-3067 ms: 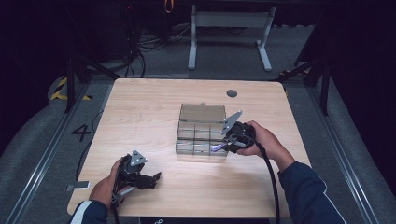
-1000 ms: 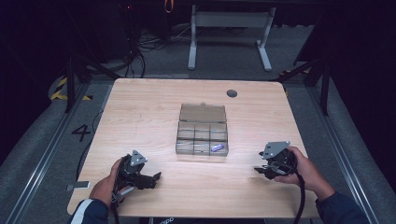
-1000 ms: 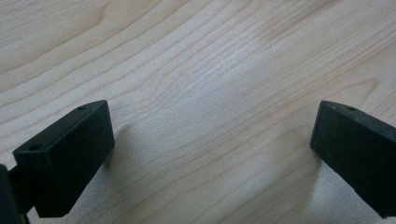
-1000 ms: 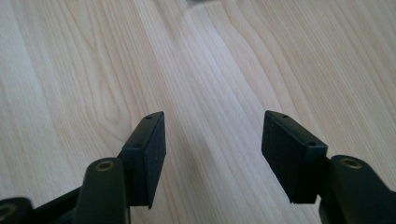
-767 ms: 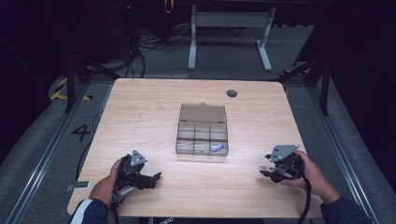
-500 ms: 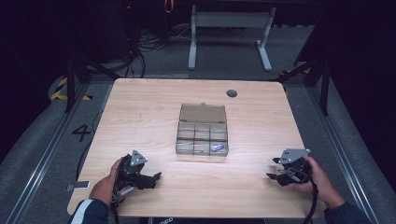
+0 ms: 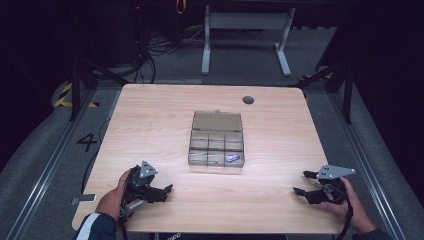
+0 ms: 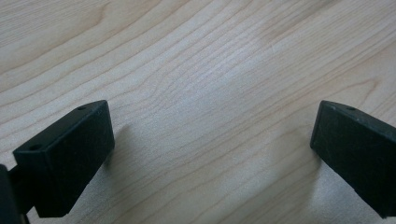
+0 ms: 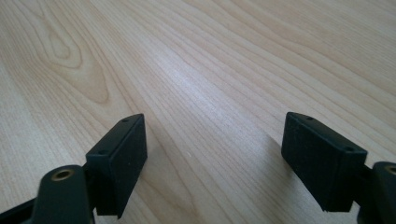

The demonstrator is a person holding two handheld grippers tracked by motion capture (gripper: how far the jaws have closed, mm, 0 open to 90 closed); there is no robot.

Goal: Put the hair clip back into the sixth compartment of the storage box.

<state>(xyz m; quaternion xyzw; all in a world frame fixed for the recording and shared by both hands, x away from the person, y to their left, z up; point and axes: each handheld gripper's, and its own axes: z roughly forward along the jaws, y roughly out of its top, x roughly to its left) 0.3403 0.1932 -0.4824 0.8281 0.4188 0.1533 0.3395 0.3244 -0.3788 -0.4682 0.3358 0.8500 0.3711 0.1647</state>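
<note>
A clear plastic compartment box (image 7: pixel 216 145) with its lid open lies in the middle of the wooden table (image 7: pixel 150 120). A small blue-and-white item (image 7: pixel 231 158) rests in its front right compartment. My left gripper (image 7: pixel 167 191) rests low on the table at the front left, open, with bare wood between its jaws (image 8: pixel 210 135). My right gripper (image 7: pixel 302 183) sits at the front right near the table's edge. Its jaws have just been opening and stand wide with only wood between them (image 9: pixel 212 144).
A dark round grommet (image 7: pixel 248 100) sits near the table's far edge. Beyond the table are a white desk frame (image 7: pixel 245 30) and cables on the grey floor. A floor rail runs along each side of the table.
My right gripper has left the box and moved to the right and toward the front edge, sinking to the table, its jaws spreading. The left gripper has stayed still.
</note>
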